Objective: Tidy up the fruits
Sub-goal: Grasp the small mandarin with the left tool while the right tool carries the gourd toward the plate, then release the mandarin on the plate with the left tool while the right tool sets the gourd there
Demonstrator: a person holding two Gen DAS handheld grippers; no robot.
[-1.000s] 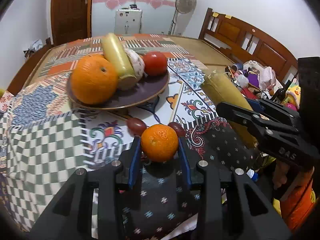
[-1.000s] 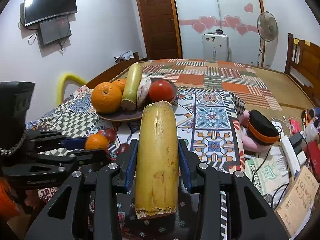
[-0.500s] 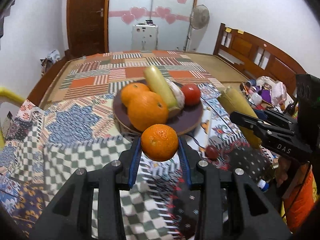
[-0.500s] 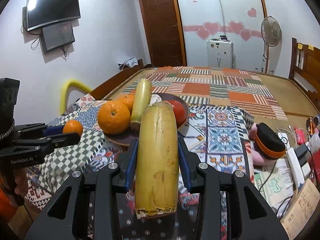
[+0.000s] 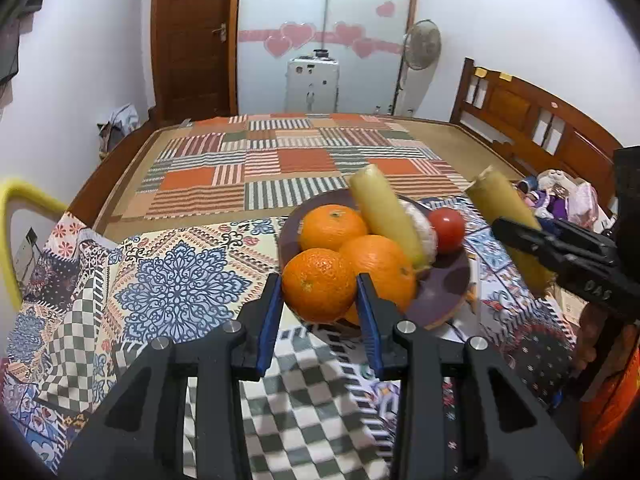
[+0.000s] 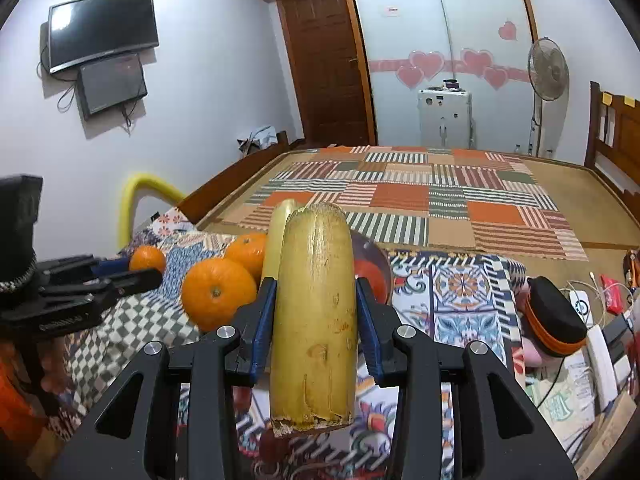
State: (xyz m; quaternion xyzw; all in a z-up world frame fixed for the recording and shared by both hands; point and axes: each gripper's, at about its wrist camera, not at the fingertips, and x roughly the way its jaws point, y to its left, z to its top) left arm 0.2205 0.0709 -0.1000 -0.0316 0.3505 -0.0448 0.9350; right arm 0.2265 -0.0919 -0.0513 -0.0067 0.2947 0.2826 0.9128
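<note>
Small round dimpled orange mandarin in closed left gripper beside dark purple plate; long yellow-brown cut stalk clamped in right gripper, lettering "DAS".

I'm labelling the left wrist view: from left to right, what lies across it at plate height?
Yellow tube → patterned blue cloth → orange held in the left tongs → red tomato on the plate → yellow stalk held in the right tongs.

Each fisheye view looks forward along its own hand-held gripper, close above the bed, toward the far door. Both share the fruit plate, seen from left and right, and each catches the other hand-held gripper at its edge.
</note>
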